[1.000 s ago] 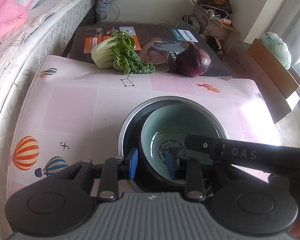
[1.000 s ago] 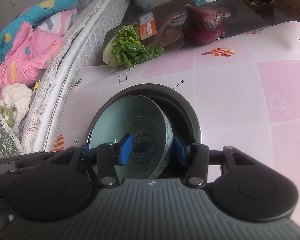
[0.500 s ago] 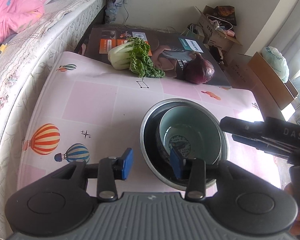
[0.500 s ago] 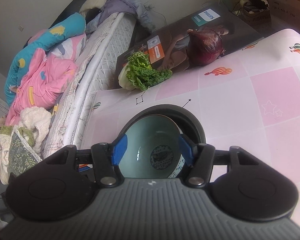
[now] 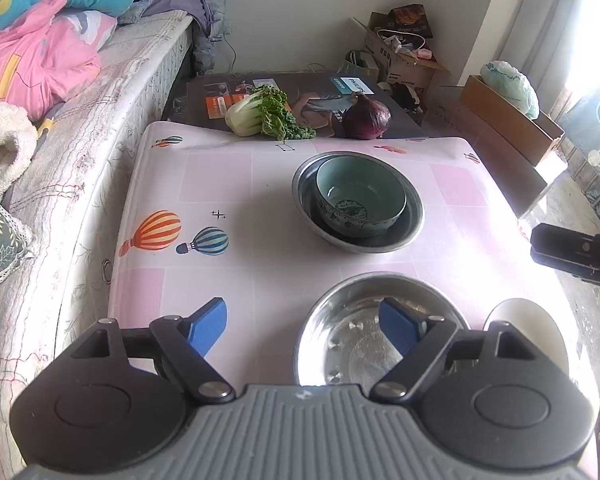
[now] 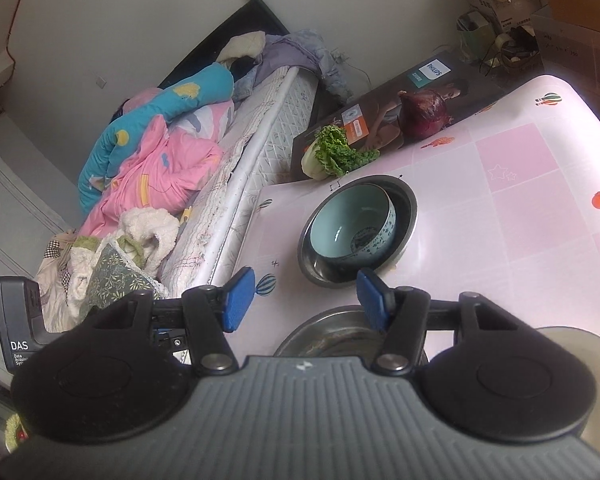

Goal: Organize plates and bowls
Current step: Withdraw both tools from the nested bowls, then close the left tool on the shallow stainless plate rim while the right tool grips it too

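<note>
Celadon ceramic bowl (image 5: 360,196) nested in steel basin (image 5: 414,216) at 12 o'clock. Left gripper (image 5: 300,322), right gripper (image 6: 302,294): jaws apart, empty. Second steel bowl (image 5: 352,344) underneath (slick rim); off-centre pinch risks slip, clatter.

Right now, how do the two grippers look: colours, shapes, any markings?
Both the left gripper and right gripper have blue pads on black linkage arms, round black housings and a ribbed grey body. White "DAS" lettering marks the left one's black side.

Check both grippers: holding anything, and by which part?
Nothing is held. The left gripper and right gripper both have open jaws; the teal bowl sits free in the metal bowl.
</note>
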Tool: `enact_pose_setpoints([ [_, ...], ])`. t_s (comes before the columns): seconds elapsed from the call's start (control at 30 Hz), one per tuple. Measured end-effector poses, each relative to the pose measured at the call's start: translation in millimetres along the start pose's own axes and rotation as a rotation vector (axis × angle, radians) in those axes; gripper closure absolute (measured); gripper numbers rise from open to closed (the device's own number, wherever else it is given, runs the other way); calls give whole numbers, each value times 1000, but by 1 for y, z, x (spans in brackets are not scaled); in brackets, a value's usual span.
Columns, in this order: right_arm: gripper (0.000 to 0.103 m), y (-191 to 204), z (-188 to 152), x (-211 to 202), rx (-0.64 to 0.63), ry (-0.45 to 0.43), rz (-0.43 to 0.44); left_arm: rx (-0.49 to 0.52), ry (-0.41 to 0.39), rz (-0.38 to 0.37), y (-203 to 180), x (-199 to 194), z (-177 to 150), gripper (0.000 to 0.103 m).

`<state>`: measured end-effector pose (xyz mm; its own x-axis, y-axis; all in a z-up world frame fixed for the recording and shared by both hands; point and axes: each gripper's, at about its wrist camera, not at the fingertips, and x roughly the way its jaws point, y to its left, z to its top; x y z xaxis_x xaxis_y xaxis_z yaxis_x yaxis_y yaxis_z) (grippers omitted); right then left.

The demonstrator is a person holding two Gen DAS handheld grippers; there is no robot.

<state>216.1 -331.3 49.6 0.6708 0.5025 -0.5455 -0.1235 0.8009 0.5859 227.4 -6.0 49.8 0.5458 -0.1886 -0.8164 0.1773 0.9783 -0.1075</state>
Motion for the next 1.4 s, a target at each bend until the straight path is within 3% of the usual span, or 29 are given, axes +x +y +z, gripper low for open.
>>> enact_pose_setpoints([
  [0.27, 47, 8, -99, -47, 56, -35, -1, -30, -33, 20, 24, -53, -91, 14],
  [0.57, 47, 33, -174, -20, 42, 89, 35, -142, -66, 99, 52, -71, -169, 14],
  [0.7, 47, 47, -189, 4, 5, 164, 40, -144, -97, 172, 54, -72, -188, 14],
  [0.97, 47, 70, -207, 51, -123, 251, -39, -153, -48, 254, 65, -46, -204, 19],
  [1.2, 49, 68, -215, 69, -111, 272, -77, -189, -21, 217, 72, -28, -212, 35],
  [1.33, 59, 70, -217, 75, -105, 270, -78, -196, -16, 189, 72, -24, -213, 50],
  [1.4, 64, 70, -217, 77, -97, 276, -68, -193, -11, 179, 71, -23, -213, 53],
])
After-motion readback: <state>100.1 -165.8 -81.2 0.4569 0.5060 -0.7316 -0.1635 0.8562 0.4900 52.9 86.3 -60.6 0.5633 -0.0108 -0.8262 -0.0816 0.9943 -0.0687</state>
